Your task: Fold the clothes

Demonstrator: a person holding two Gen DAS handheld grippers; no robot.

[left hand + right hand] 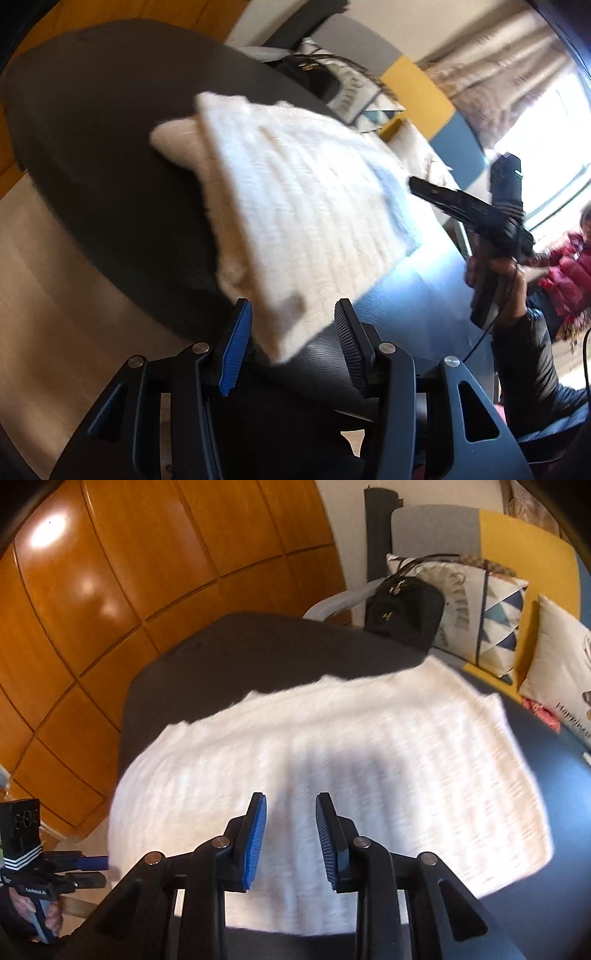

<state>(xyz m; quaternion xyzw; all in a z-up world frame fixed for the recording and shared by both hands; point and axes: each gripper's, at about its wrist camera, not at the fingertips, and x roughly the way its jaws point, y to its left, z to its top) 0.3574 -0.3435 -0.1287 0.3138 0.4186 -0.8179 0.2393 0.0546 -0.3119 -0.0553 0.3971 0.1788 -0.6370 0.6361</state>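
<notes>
White garment (332, 746) is showing ribbed, fuzzy knit cloth. Table (229, 653) is presenting matt dark surface. Wall panels (110, 572) are reflecting light off glossy varnished wood.

Each camera rides on its own gripper, looking steeply down along the fingers from close above. Beyond the left fingers (236, 343) and beyond the right fingers (256, 834) both views share the white knit garment (332, 760) on the dark table (221, 653).
</notes>
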